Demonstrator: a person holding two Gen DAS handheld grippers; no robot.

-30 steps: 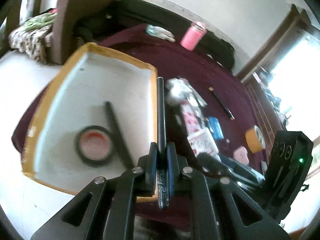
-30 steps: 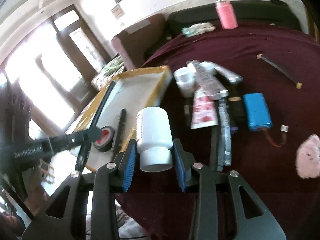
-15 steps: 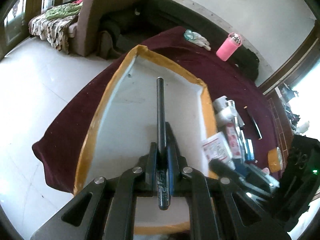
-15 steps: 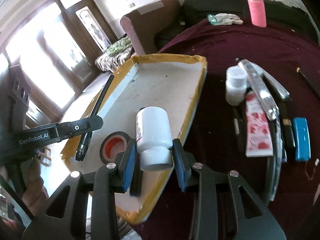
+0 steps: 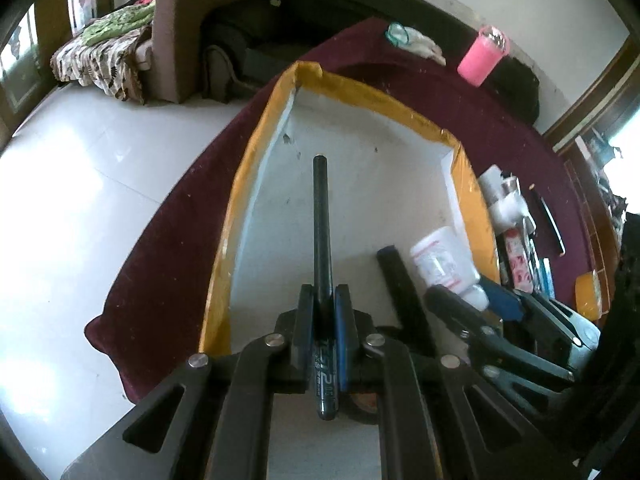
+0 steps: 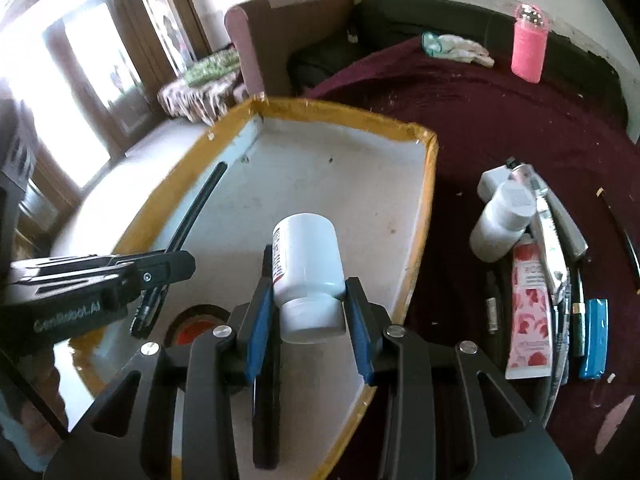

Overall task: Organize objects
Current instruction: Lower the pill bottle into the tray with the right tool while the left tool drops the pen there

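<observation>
Two tools are in my hands, and both hang over the shallow white tray with the yellow-taped rim (image 6: pixel 424 200) that sits on the dark maroon cloth-covered surface (image 6: pixel 500 128). My left gripper (image 5: pixel 322 316) has its fingers pressed together on a slim black pen (image 5: pixel 321 224), which points forward over the tray's white floor, well clear of the rim on either side. My right gripper (image 6: pixel 308 312) has its blue-padded fingers (image 6: pixel 256 328) clamped on a white plastic pill bottle with a red-printed label (image 6: pixel 308 256), gripped near its white cap, with the bottle's base tipped away from the camera above the tray.

In the tray I see a roll of black tape with a red core (image 6: pixel 192 328) and a long black stick (image 6: pixel 266 400) lying flat under the right gripper.

Beside the tray, on the cloth, lie a second white bottle (image 6: pixel 500 220), a pink strawberry-print tube (image 6: pixel 528 312) and a small blue rectangular block (image 6: pixel 594 340). A pink tumbler (image 6: pixel 528 48) stands at the far edge.
</observation>
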